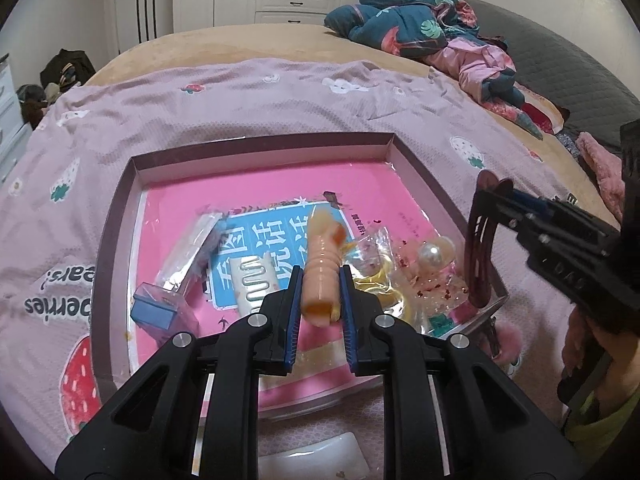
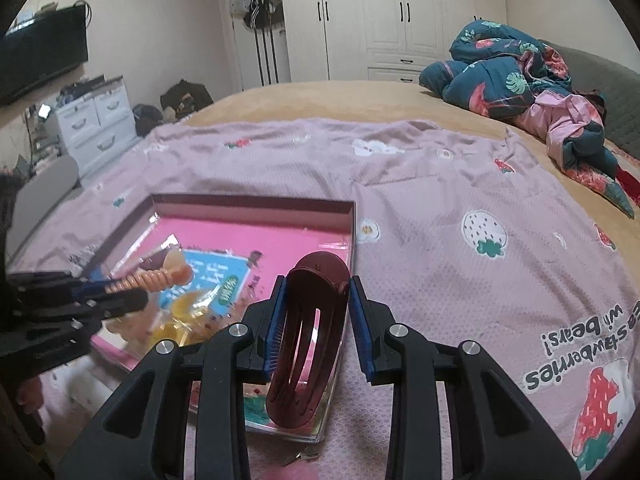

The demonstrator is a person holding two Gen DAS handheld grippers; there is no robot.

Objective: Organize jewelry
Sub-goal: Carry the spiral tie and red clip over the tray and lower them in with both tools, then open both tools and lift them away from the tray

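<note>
Peach hair clip is clamped between the left gripper pads, held over the pink-lined tray on the bed. Dark red hair clip is pinched in the right gripper, above the tray's near right corner. Pearl bauble and plastic bags sit in the tray.

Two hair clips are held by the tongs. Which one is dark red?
The wide flat hair clip with long slots, held in the right tongs. The left tongs hold a peach, ribbed clip.

One tray, two hair clips, two pearls
</note>
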